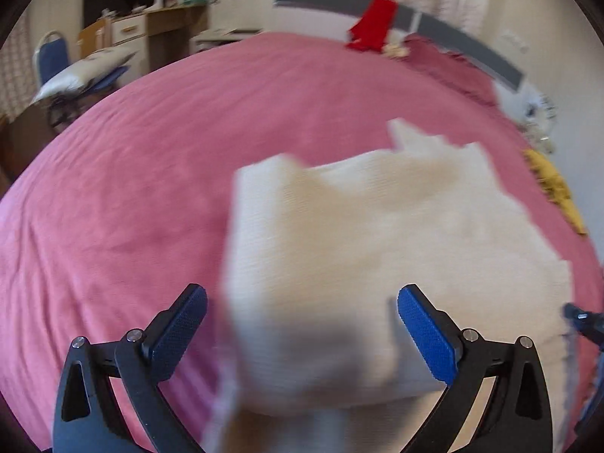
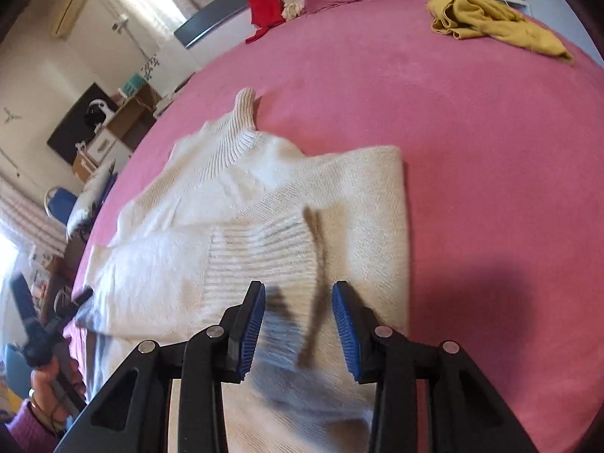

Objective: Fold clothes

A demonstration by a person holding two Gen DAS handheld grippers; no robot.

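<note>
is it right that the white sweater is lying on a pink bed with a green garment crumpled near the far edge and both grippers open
Not quite: the crumpled garment is mustard yellow, not green, as the right wrist view shows. The rest holds: the white sweater lies on the pink bed, and the left gripper and right gripper are open.

Nothing to read here: no text, label, brand, number or sign is legible in either wrist view.
</note>
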